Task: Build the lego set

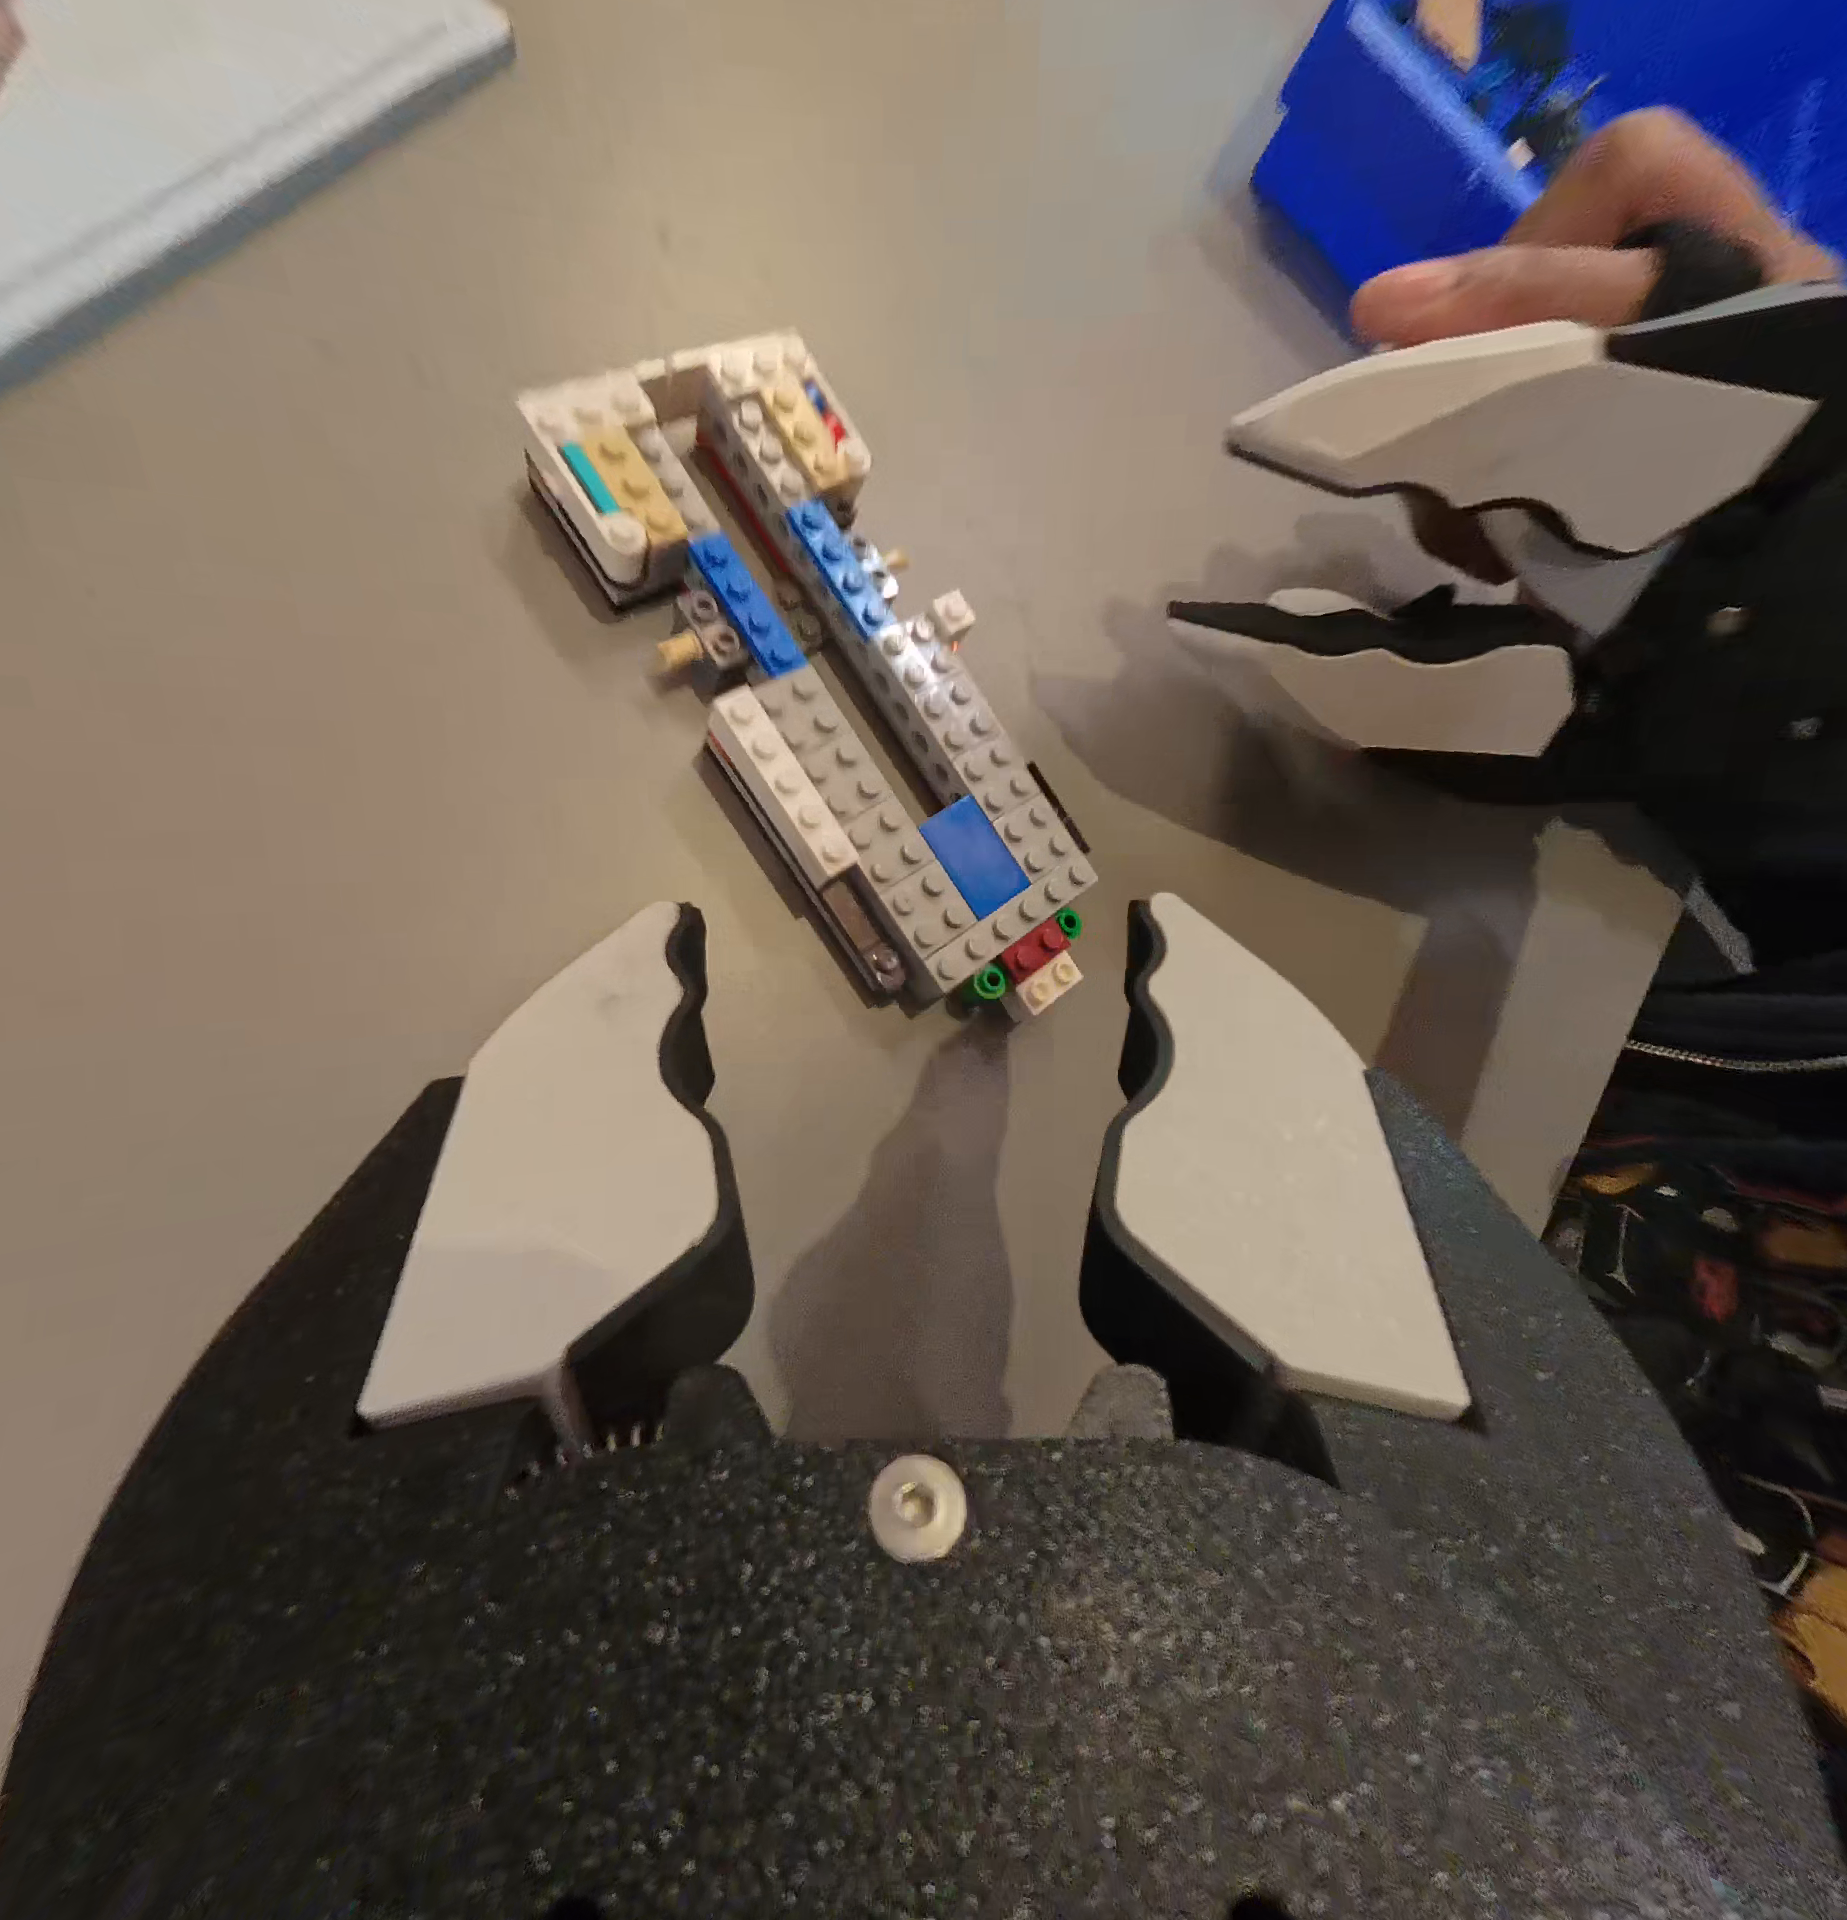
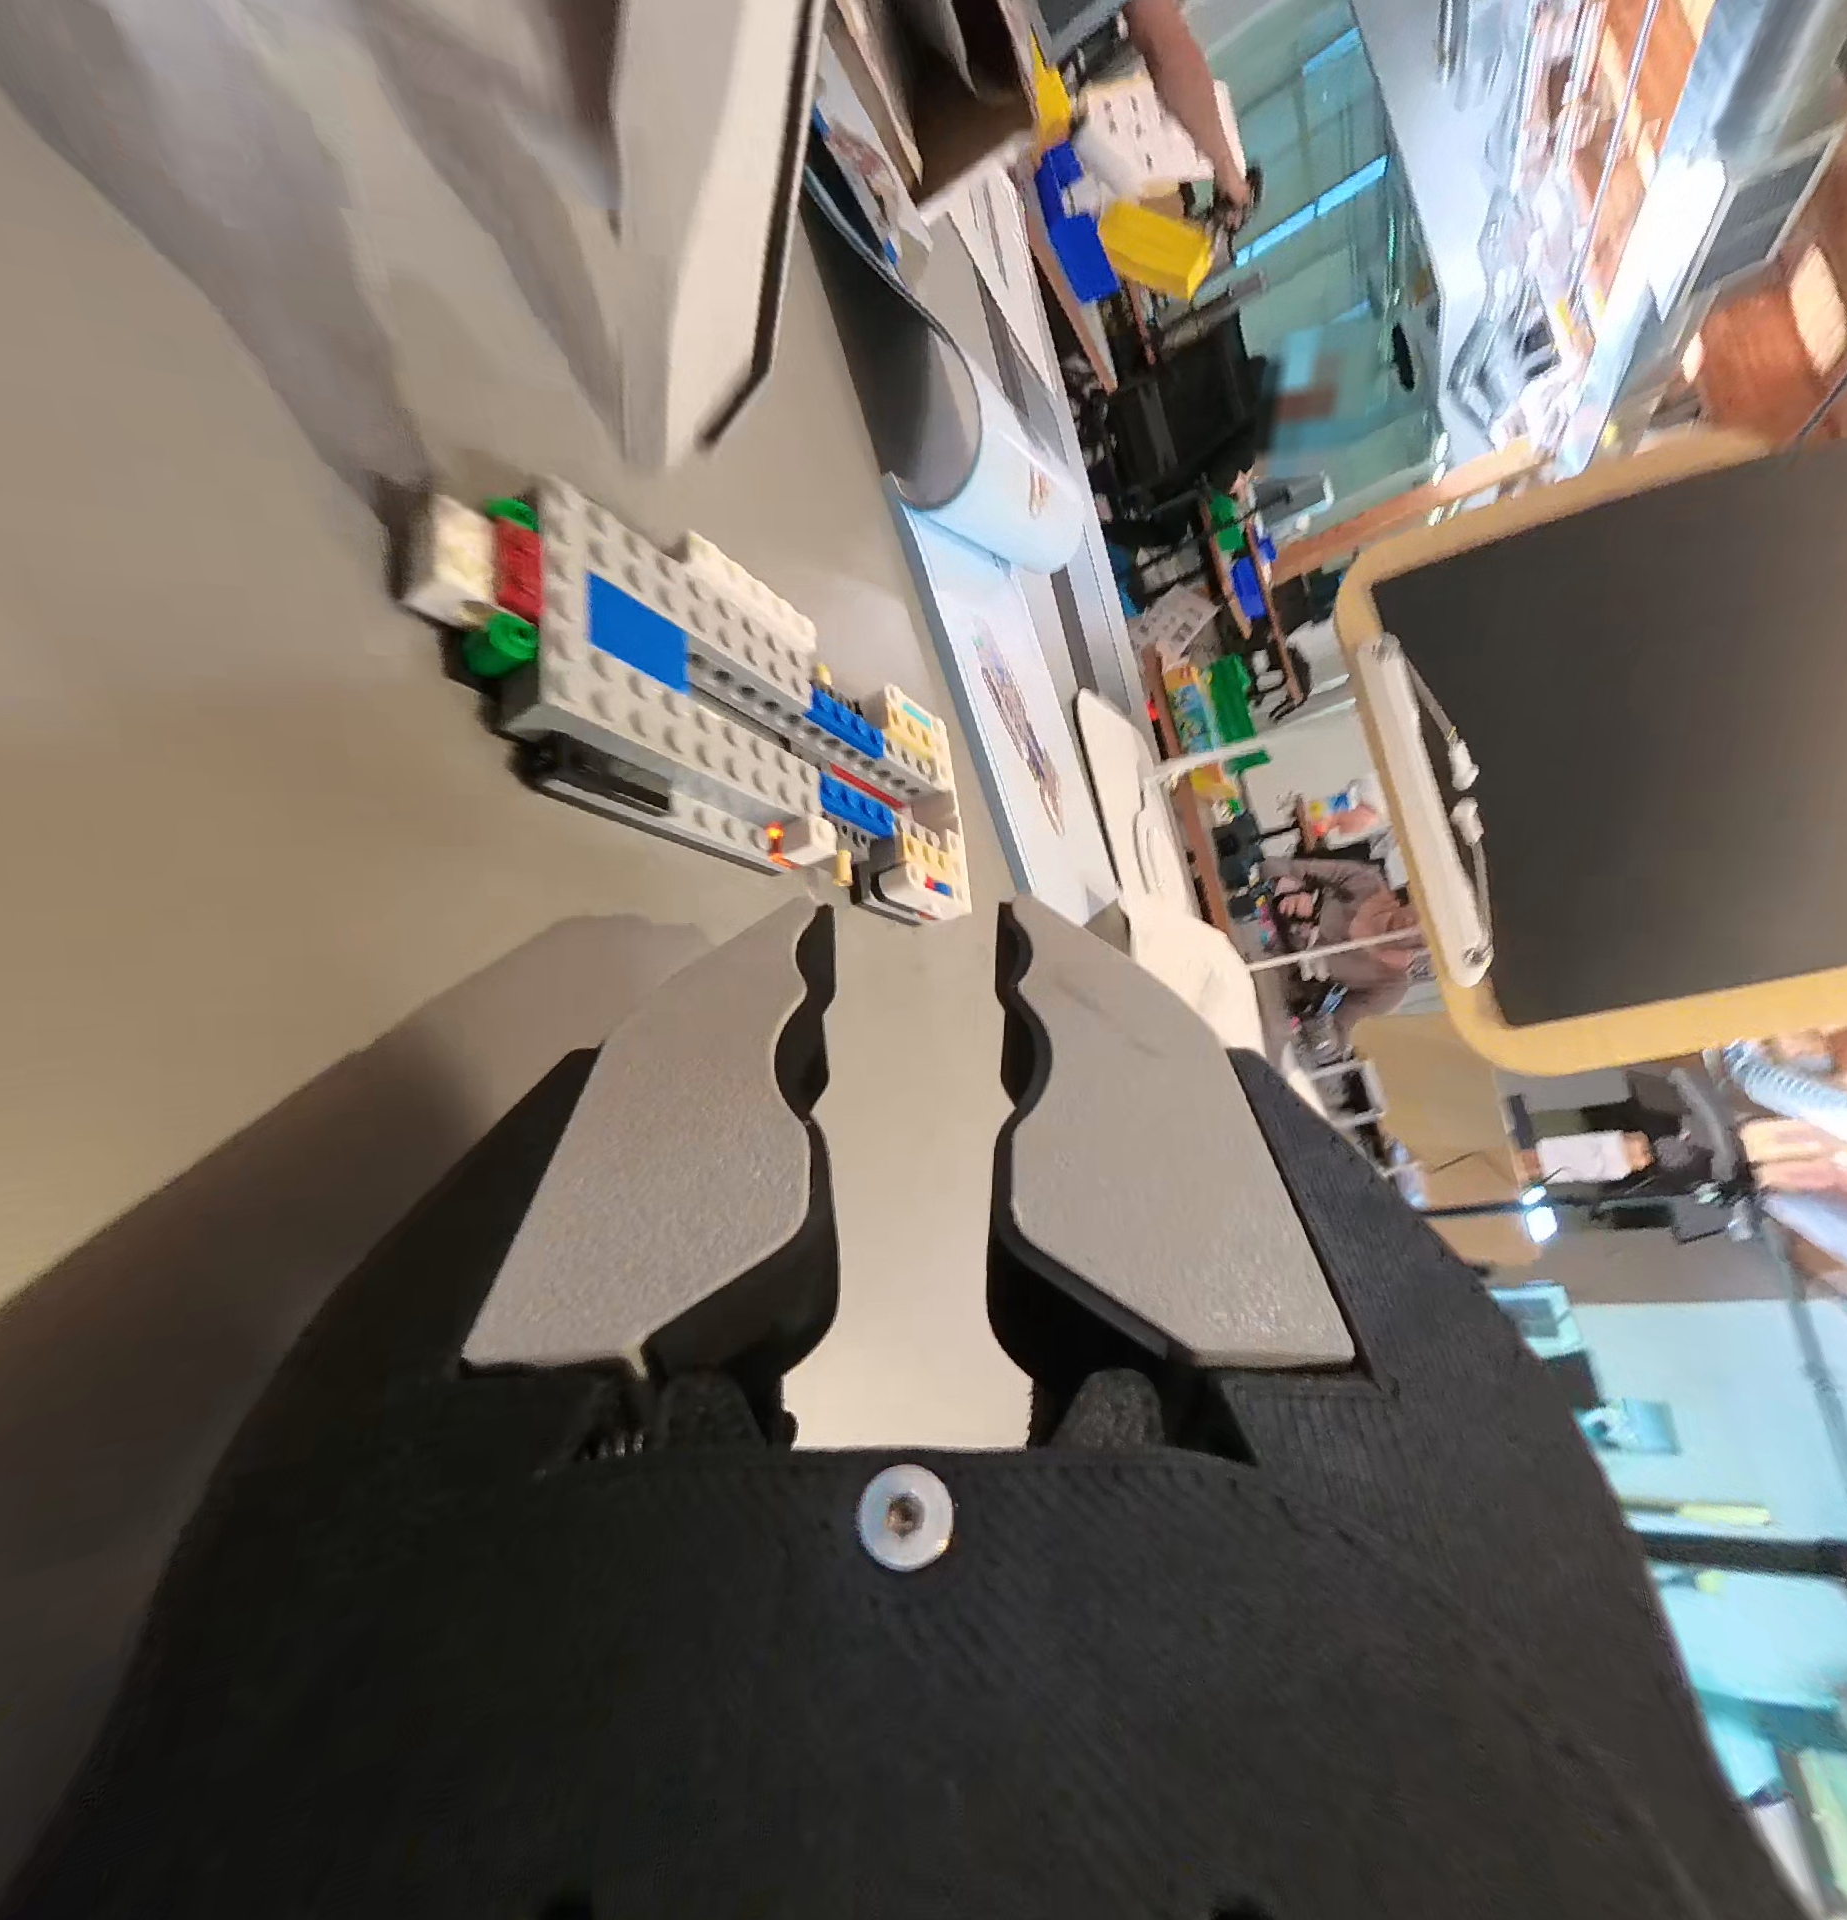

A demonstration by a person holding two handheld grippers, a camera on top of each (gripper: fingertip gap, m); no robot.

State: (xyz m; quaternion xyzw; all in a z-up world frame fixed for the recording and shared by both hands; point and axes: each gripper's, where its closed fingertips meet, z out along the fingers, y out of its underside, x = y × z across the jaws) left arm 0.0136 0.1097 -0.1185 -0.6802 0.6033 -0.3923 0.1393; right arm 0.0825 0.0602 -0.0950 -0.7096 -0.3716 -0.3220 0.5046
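The brick model (image 1: 794, 675) was left flat on the grey table (image 1: 275, 727) — unheld. The left gripper (image 1: 914, 935) was spread wide just short of it; the right gripper (image 2: 914, 925) was parted, empty, nearby.

Bench (image 1: 275, 727), plain grey-beige top: one long brick model (image 1: 794, 675) lying flat, a pale blue board (image 1: 171, 156) at its far edge.

blue bin (image 1: 1584, 114) far right | pale board (image 1: 171, 166) far left | grey table (image 1: 275, 727) | white roll (image 2: 1002, 488)
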